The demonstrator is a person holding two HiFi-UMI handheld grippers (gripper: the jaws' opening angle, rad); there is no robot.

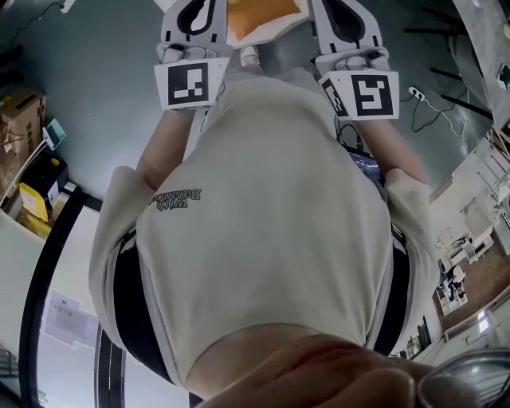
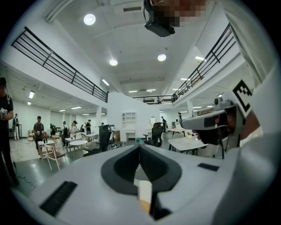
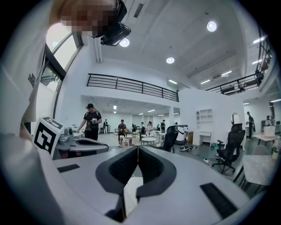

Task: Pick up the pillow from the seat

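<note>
Left claw (image 2: 139, 147) and right claw (image 3: 138, 149) both closed, empty; orange pillow (image 1: 263, 16) between and beyond them.

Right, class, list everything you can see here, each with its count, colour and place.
Orange item: one, orange, between the grippers, cut off by the frame.
Power strip: one, white, floor at right.
Office chairs: at least two, black, hall.
Tables: several, white, hall.
People: several, mostly dark clothes, hall.
Shirt: one, beige, on the person.
Left gripper: one, grey, shut, empty.
Right gripper: one, grey, shut, empty.
</note>
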